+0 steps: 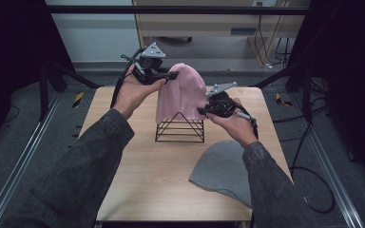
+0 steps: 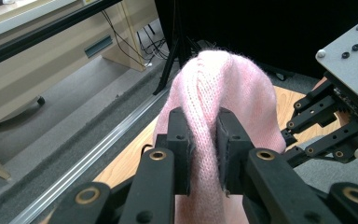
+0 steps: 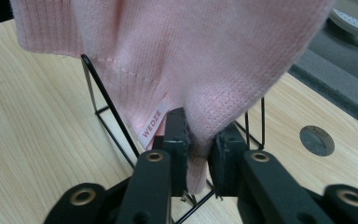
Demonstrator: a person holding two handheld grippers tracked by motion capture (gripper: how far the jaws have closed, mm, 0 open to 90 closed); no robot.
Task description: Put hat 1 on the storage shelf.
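Both tools, L [image 2: 202, 140] & R [image 3: 200, 144], pinching pink knit beanie [image 1: 183, 92], draped over black wire stand [image 1: 179, 127].

Wire rack [image 1: 179, 127] blocks table centre, grey beanie [image 1: 222, 170] front-right – left half of table [image 1: 123, 156] free.

The one text that can be read is "WEDZE", in pinkish-red capitals. It stands on a small white label [image 3: 152, 123] sewn at the hem of the pink knit beanie [image 3: 205, 56].
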